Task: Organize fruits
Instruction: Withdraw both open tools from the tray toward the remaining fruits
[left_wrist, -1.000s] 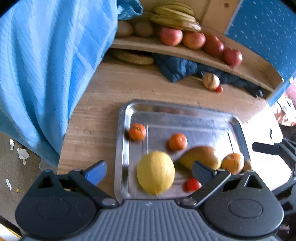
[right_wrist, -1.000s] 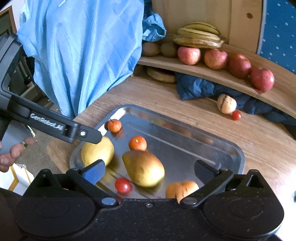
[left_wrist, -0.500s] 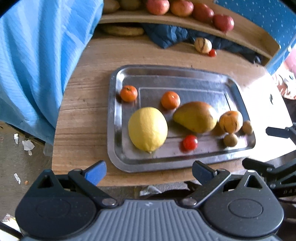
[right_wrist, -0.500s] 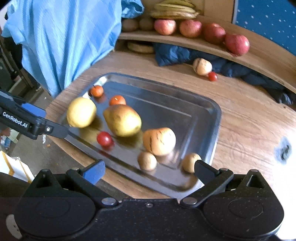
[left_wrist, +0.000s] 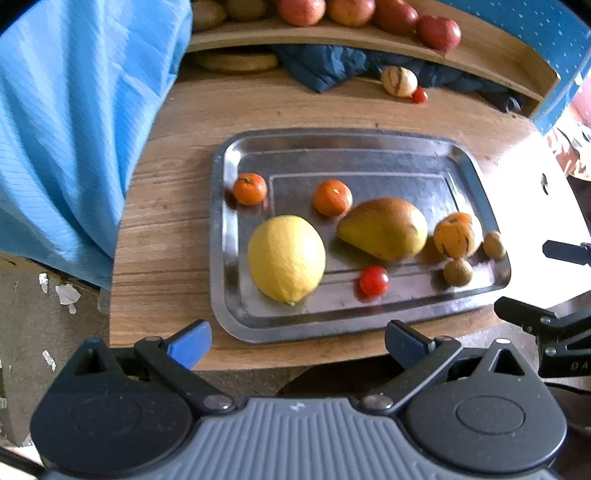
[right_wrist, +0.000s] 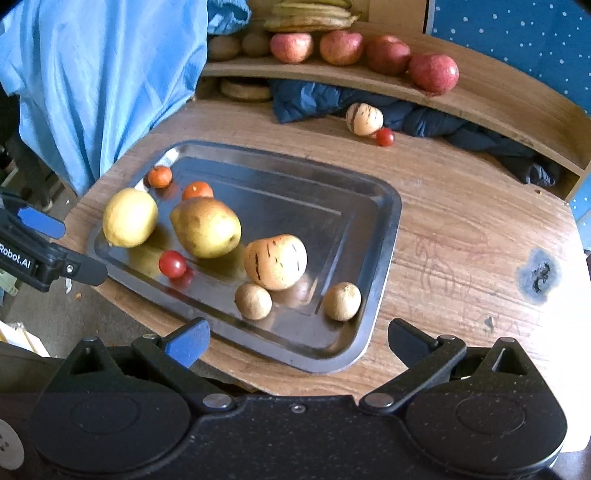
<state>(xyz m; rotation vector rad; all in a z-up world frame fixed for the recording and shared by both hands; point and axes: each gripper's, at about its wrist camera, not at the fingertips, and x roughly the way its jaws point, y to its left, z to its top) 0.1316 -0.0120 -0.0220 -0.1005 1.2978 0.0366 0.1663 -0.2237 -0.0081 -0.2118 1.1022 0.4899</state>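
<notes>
This looks like a lived-in home corner rather than a lab: a worn round wooden tabletop (right_wrist: 461, 206) with a dark burn mark at right, and a curved wooden shelf (right_wrist: 480, 92) across the top holding red apples (right_wrist: 434, 72). A rumpled dark-blue cloth (right_wrist: 317, 99) lies stuffed under it, a light-blue garment (right_wrist: 103, 81) hangs upper left, and paper scraps litter the bare floor (left_wrist: 48, 325) at lower left.

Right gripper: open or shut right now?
Open. The right gripper has its fingers spread wide, nothing between them, short of the metal tray.
</notes>
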